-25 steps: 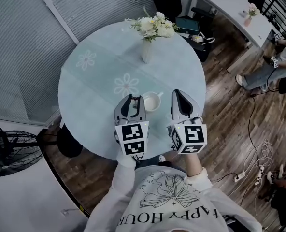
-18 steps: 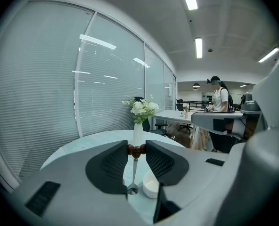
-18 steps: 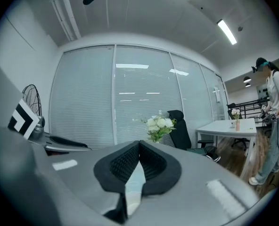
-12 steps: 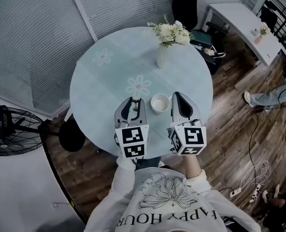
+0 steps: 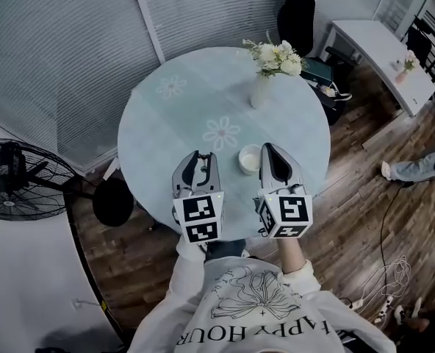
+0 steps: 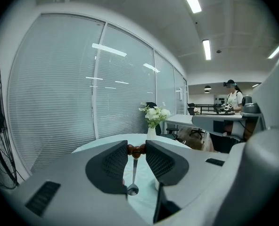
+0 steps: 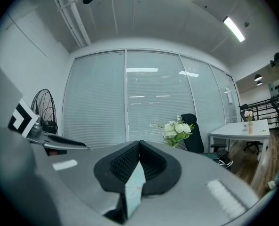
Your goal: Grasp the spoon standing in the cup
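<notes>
Spoon [image 6: 134, 172] hangs bowl-down, its brown beaded handle top pinched btwn the left gripper [image 6: 136, 148] jaws, above the table [image 5: 166, 123] near its near edge. In head view it's too small to make out. Cup [image 5: 250, 158] sits by the near edge btwn both grippers, just beside the right gripper [image 7: 139, 146]; inside unreadable. Right jaws pressed together, nothing btwn. Vase [image 5: 260, 93] w/ flowers stands by the far edge.

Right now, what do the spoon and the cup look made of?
The spoon: stem and bowl look like polished metal, thin and glinting; its brown beaded end looks like varnished wood, though plastic is possible. The cup: plain white, smooth, probably glazed ceramic; too small to be sure.
</notes>
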